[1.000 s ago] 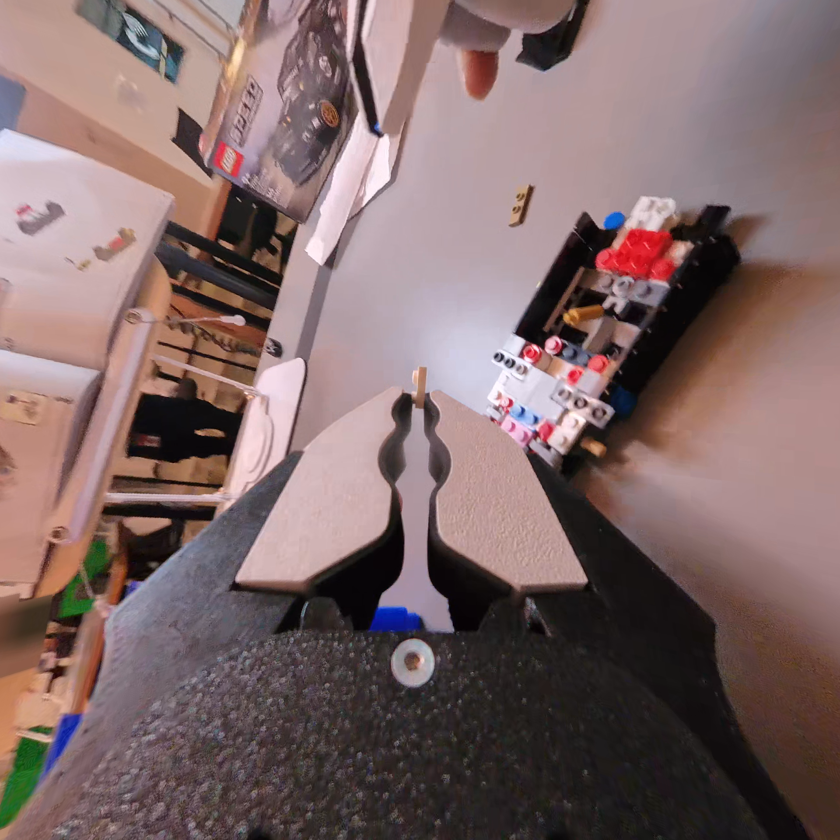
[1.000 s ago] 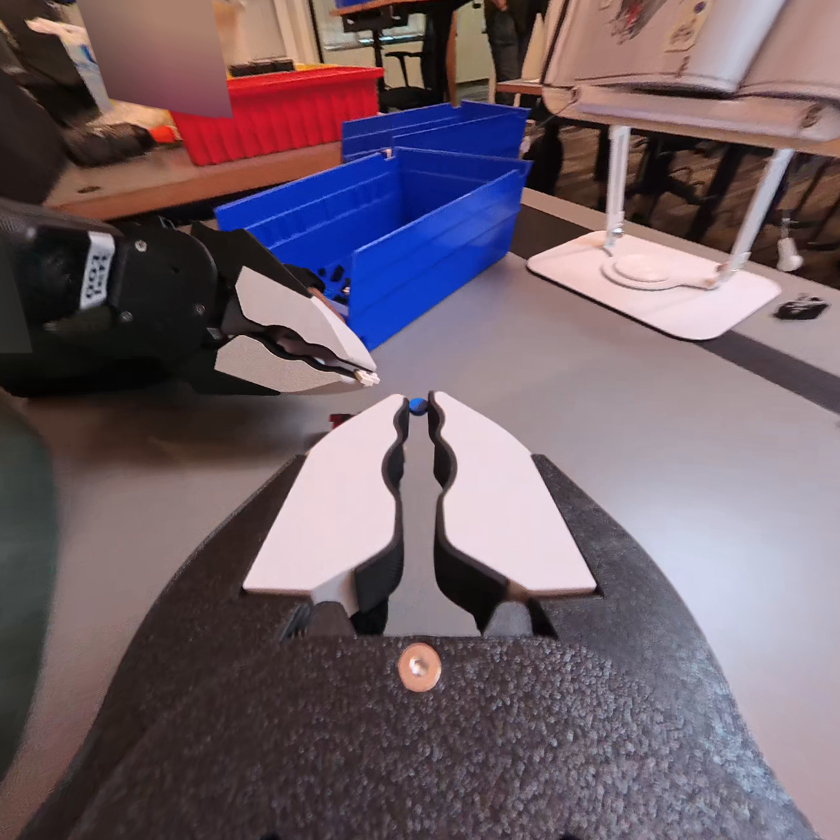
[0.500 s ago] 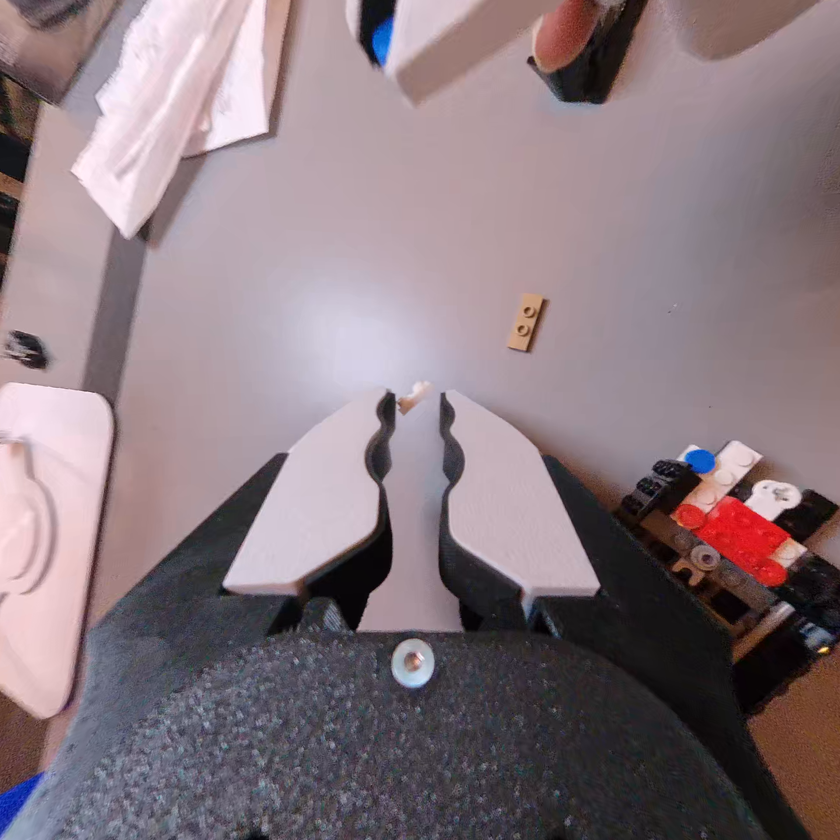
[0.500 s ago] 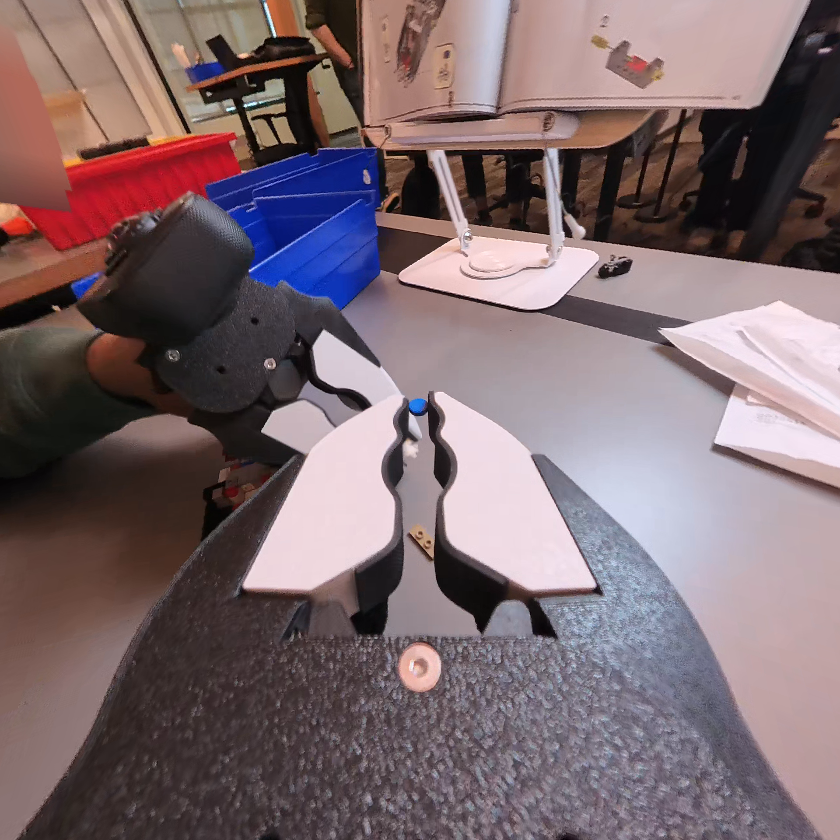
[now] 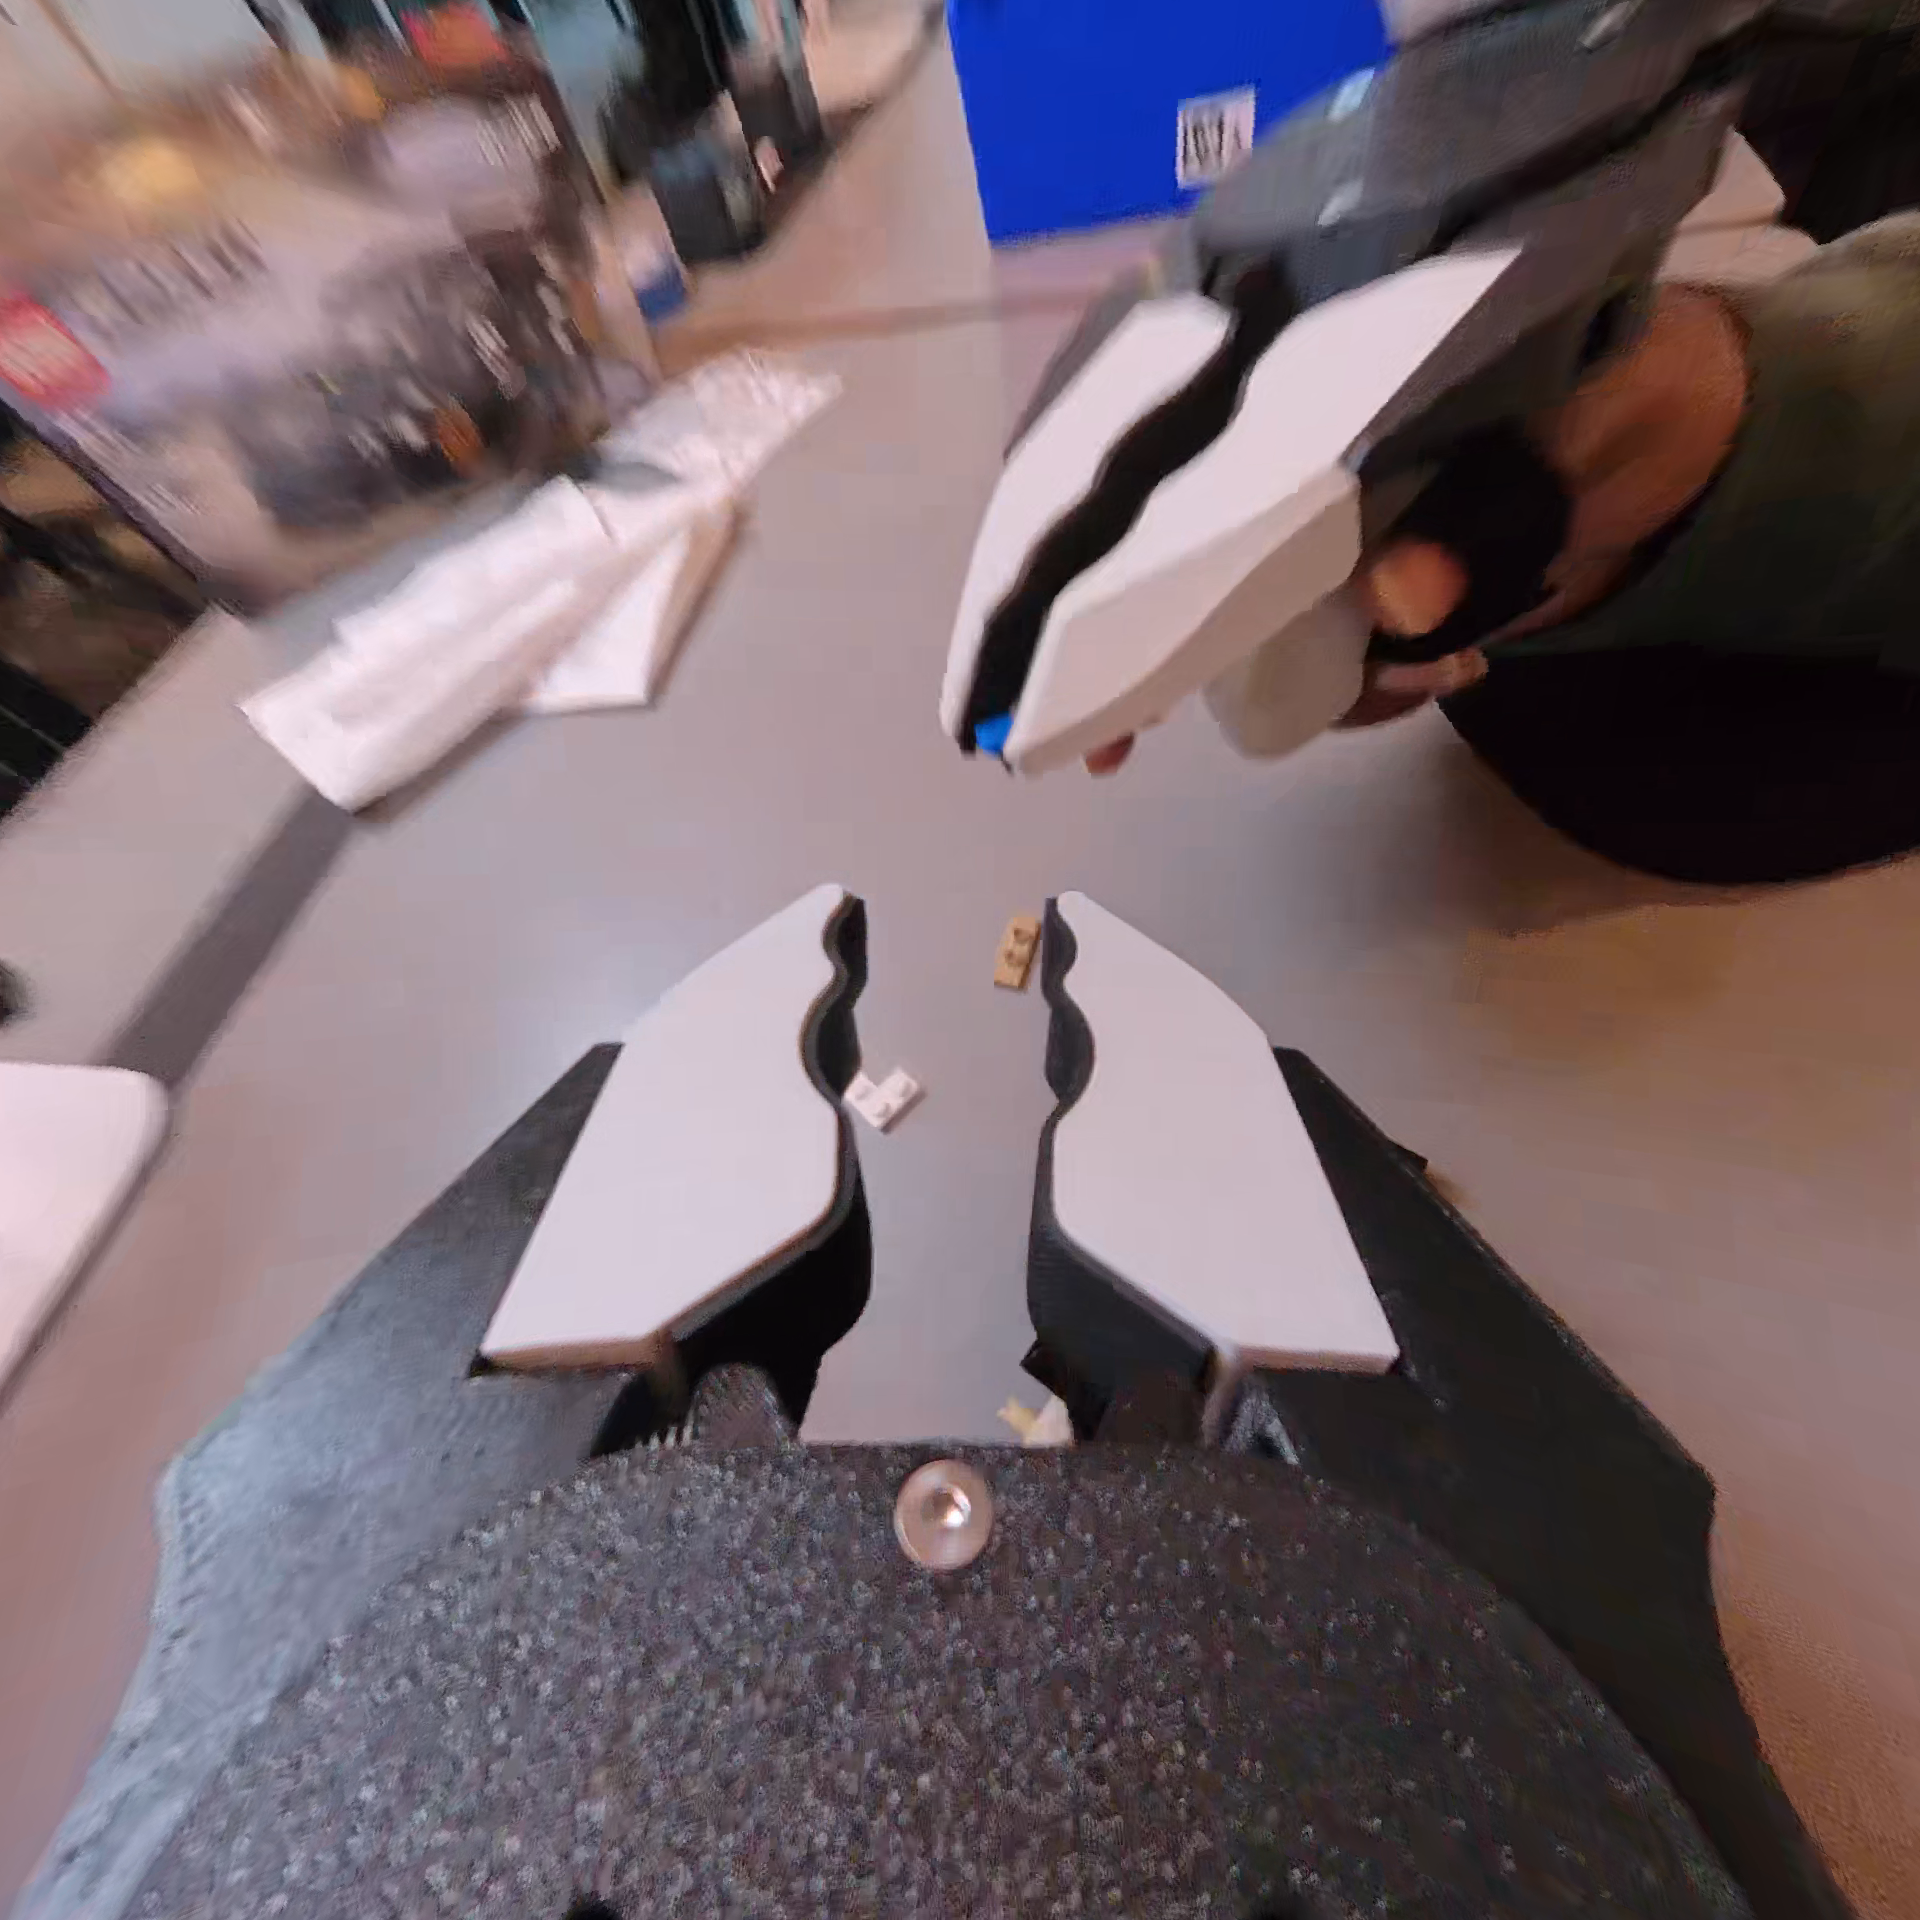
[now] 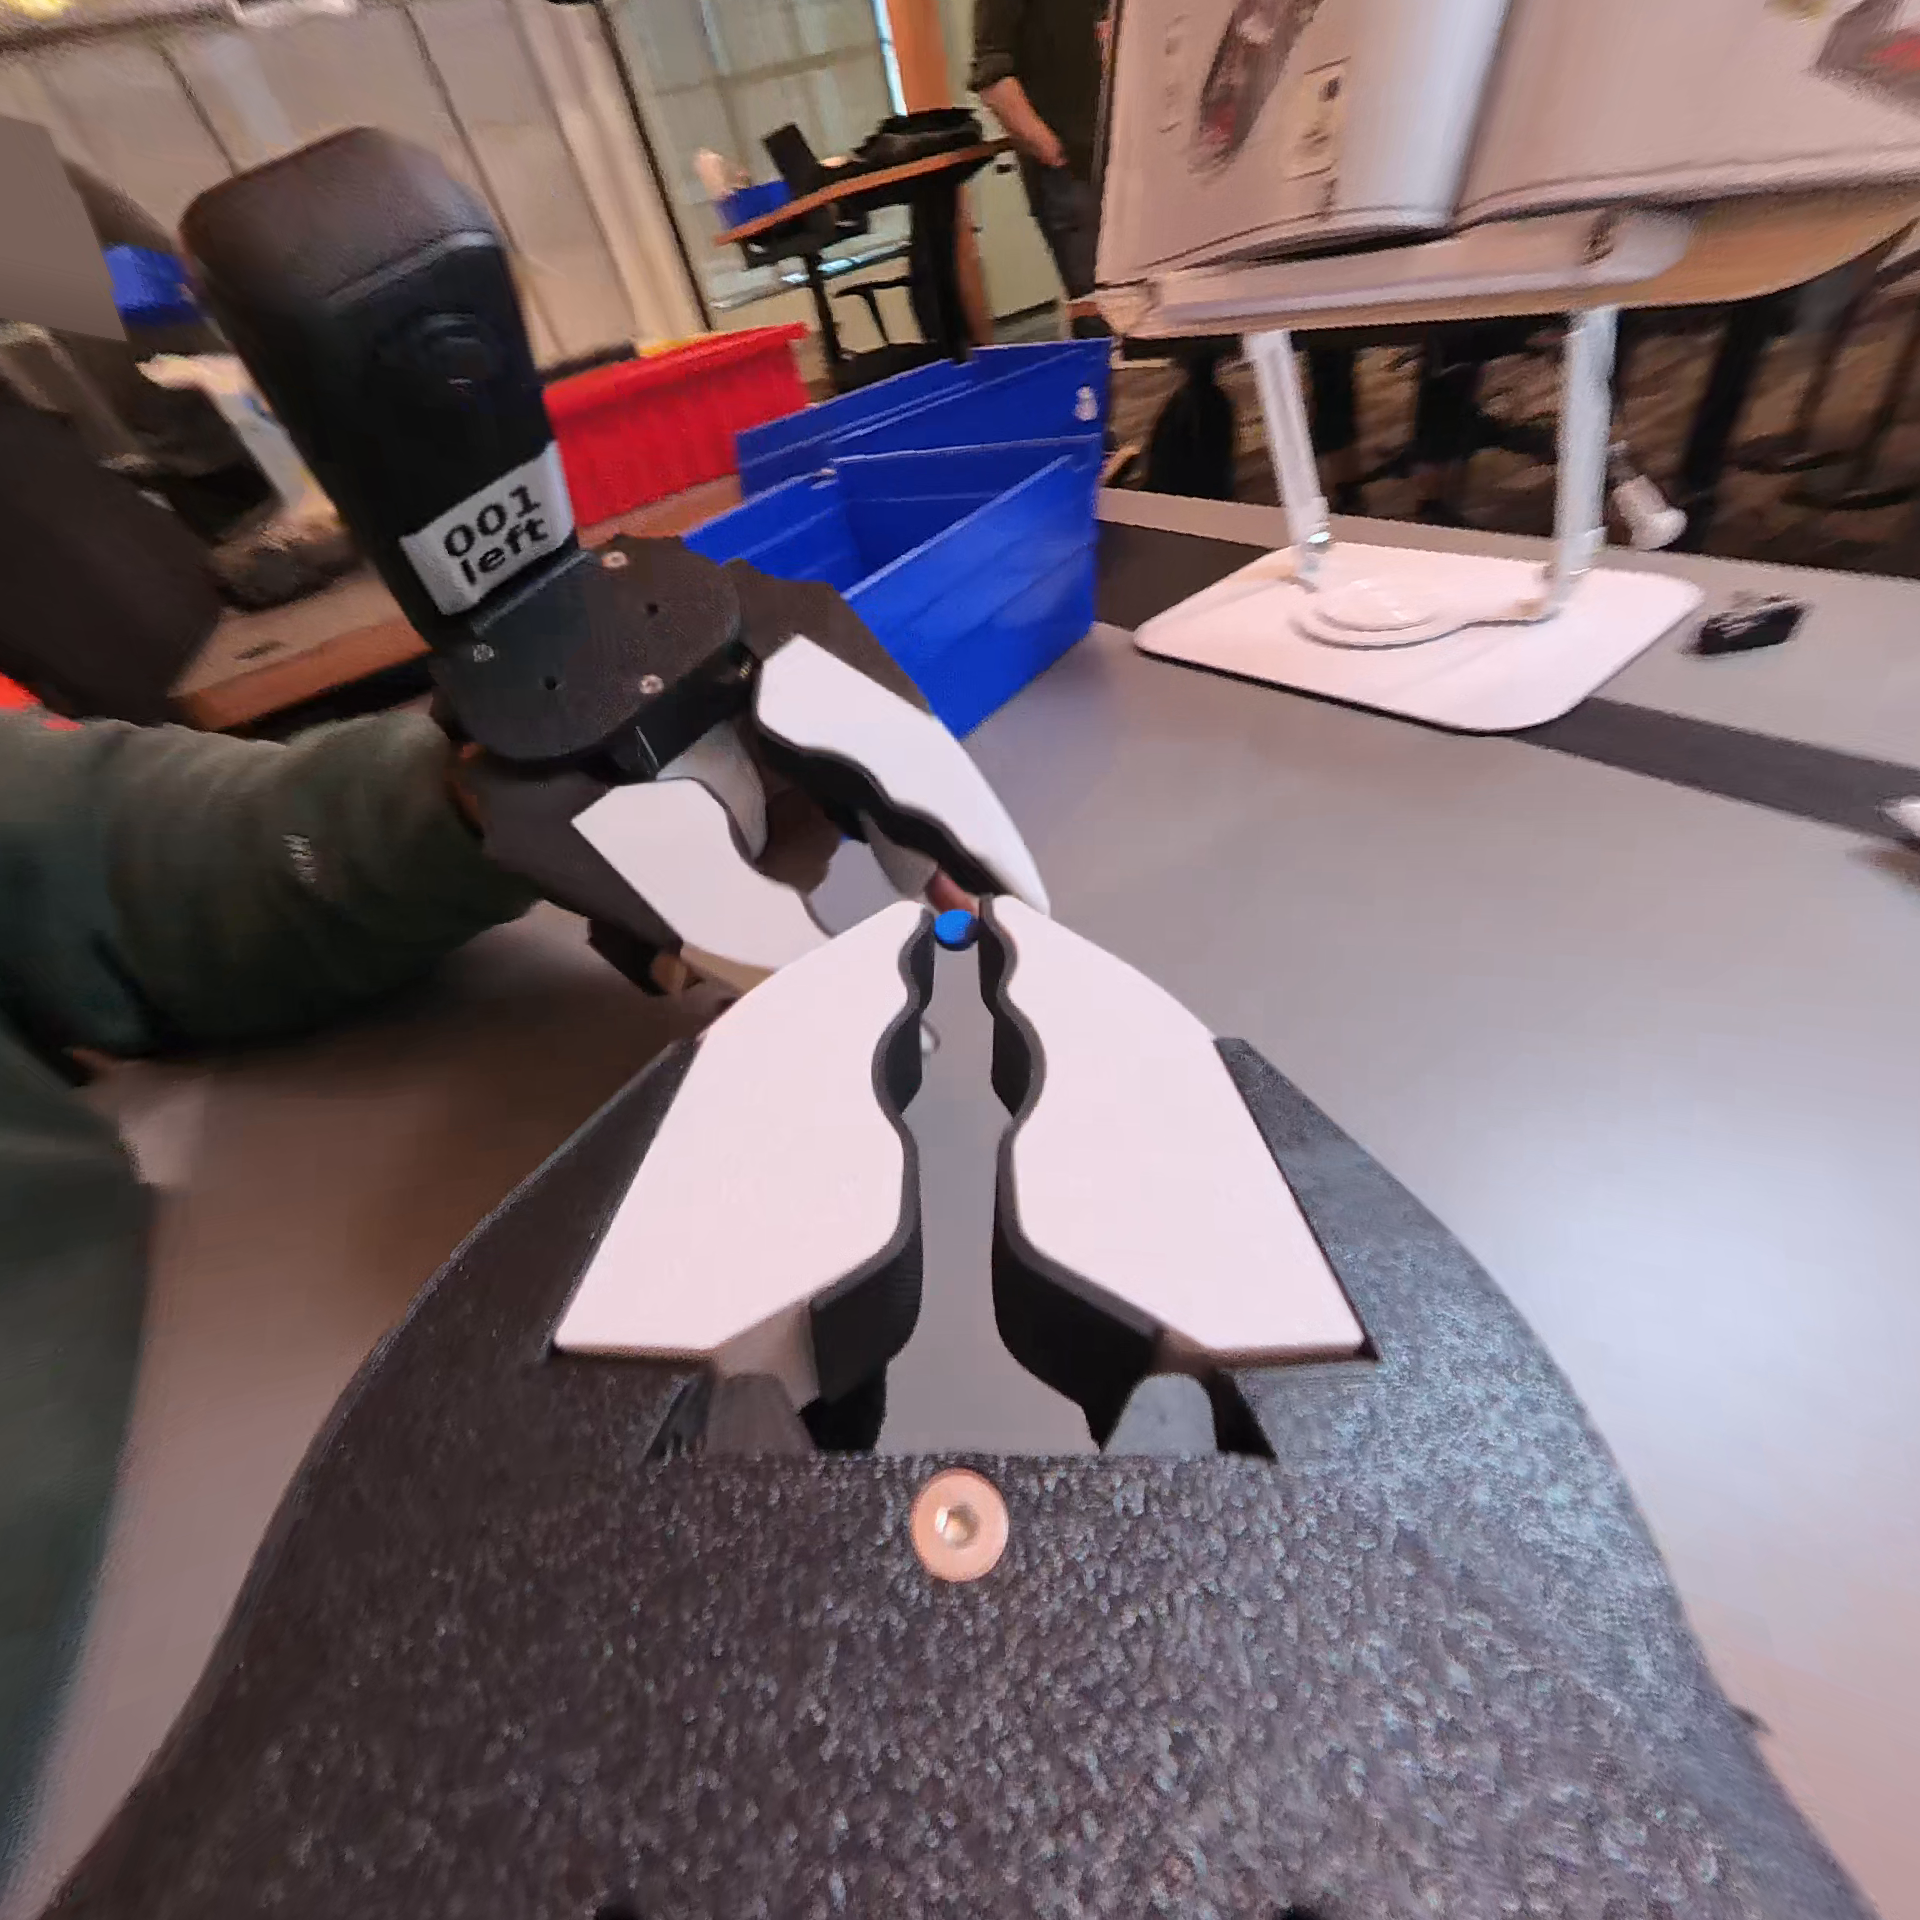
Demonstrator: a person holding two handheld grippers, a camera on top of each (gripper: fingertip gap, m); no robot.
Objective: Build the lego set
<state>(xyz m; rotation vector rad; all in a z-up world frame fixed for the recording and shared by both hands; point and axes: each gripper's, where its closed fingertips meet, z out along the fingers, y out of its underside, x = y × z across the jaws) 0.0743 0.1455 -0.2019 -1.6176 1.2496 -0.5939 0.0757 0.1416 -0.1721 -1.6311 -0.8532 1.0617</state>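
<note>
A white label (image 6: 488,535) with dark print stands on the black camera body (image 6: 364,343); a white sticker (image 5: 1216,145) on the blue bin (image 5: 1091,104) is too blurred to read; the open book (image 6: 1351,104) and the dark box (image 5: 260,312) carry print, also blurred.

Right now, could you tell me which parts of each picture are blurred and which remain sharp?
Left wrist view: the background boxes and papers smear with motion blur; the left gripper and white piece stay sharp. Right wrist view: the book stand blurs slightly; the blue piece is crisp.
</note>
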